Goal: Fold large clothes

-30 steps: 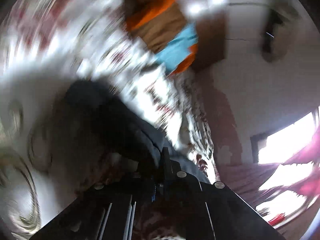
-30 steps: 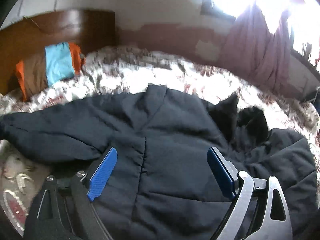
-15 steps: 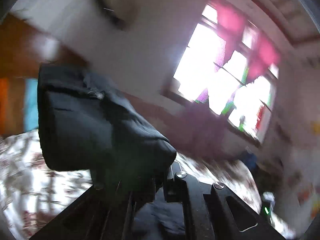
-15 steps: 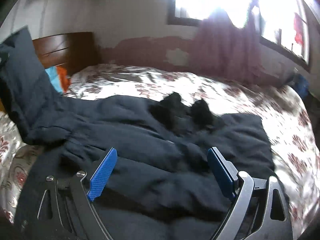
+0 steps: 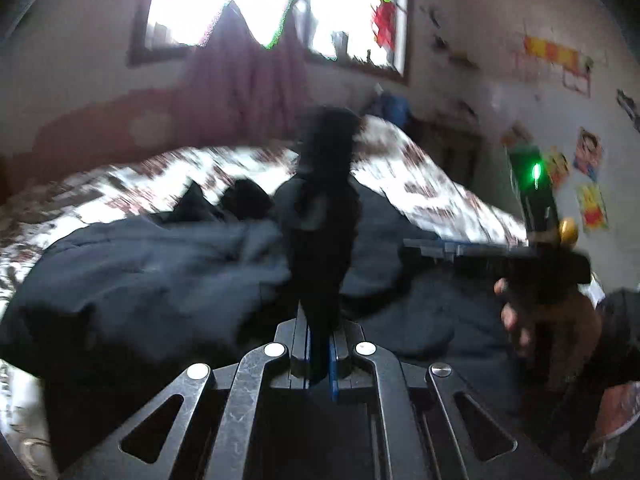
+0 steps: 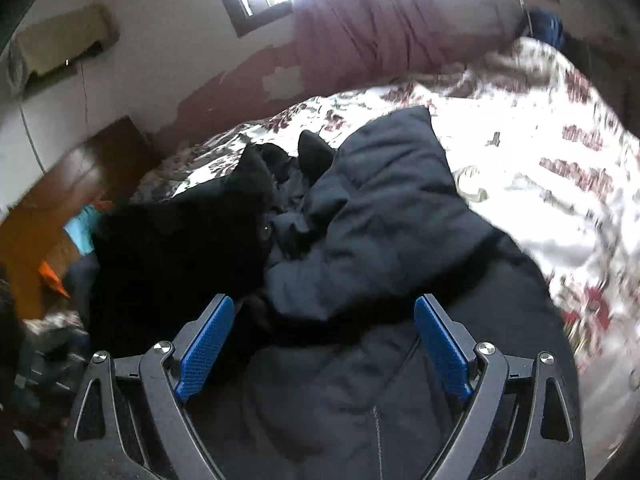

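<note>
- A dark padded jacket (image 6: 400, 216) is lying spread across a bed with a flowered bedspread (image 6: 552, 152).
- The left gripper (image 5: 320, 352) is clenching a fold of the jacket (image 5: 320, 240) between its blue pads, and the cloth is standing up in a dark column above the jaws.
- The right gripper (image 6: 320, 344) is hovering over the jacket with its jaws standing wide apart and nothing pinched between its blue pads (image 6: 204, 348).
- In the left wrist view, a hand (image 5: 532, 312) is gripping the right gripper's handle at the right edge.
- A reddish curtain (image 6: 360, 28) is hanging under the bright window behind the bed.
- A wooden headboard (image 6: 80, 176) is showing at the left.
</note>
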Tool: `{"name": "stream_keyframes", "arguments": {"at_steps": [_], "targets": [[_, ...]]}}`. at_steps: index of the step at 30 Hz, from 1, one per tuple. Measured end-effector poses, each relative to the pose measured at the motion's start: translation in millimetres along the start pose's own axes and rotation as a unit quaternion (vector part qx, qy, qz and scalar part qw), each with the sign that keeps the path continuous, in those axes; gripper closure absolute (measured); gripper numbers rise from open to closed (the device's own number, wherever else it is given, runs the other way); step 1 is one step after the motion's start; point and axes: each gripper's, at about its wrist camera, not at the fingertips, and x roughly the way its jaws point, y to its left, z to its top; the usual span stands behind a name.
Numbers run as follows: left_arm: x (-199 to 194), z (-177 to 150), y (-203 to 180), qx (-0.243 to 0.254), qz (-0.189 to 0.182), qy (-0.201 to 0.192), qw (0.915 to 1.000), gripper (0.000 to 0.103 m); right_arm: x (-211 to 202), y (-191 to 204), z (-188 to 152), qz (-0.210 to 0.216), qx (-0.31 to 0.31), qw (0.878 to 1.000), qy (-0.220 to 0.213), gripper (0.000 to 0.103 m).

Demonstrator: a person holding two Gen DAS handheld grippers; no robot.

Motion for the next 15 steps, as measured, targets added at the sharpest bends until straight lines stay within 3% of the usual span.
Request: {"name": "stream_keyframes", "arguments": {"at_steps": [5, 7, 9, 10, 13, 15], "targets": [[22.8, -11.7, -13.6, 0.021, -0.011, 0.054, 0.9982, 0.090, 9.4, -20.3, -7.8, 0.057, 0.059, 0.996, 0.020, 0.015], [22.7, -13.8, -12.7, 0.021, -0.027, 0.063, 0.9974, 0.074, 12.7, -30.7, -9.5, 0.077, 0.096, 0.992, 0.030, 0.014], [14.2, -14.2, -5.7, 0.019, -0.042, 0.059, 0.9972, 0.021, 15.6, -37.8, -15.9, 0.096, 0.125, 0.987, 0.035, 0.014], [14.0, -9.3, -5.3, 0.020, -0.045, 0.049, 0.9976, 0.015, 17.3, -41.3, -18.9, 0.106, 0.138, 0.984, 0.039, 0.014], [3.2, -4.5, -3.1, 0.027, -0.063, 0.016, 0.9975, 0.013, 20.8, -41.7, -29.1, 0.130, 0.160, 0.977, 0.061, 0.014], [-6.6, 0.5, 6.5, 0.015, -0.061, -0.003, 0.9980, 0.013, 27.4, -33.9, -34.9, 0.124, 0.146, 0.978, 0.084, 0.014]]}}
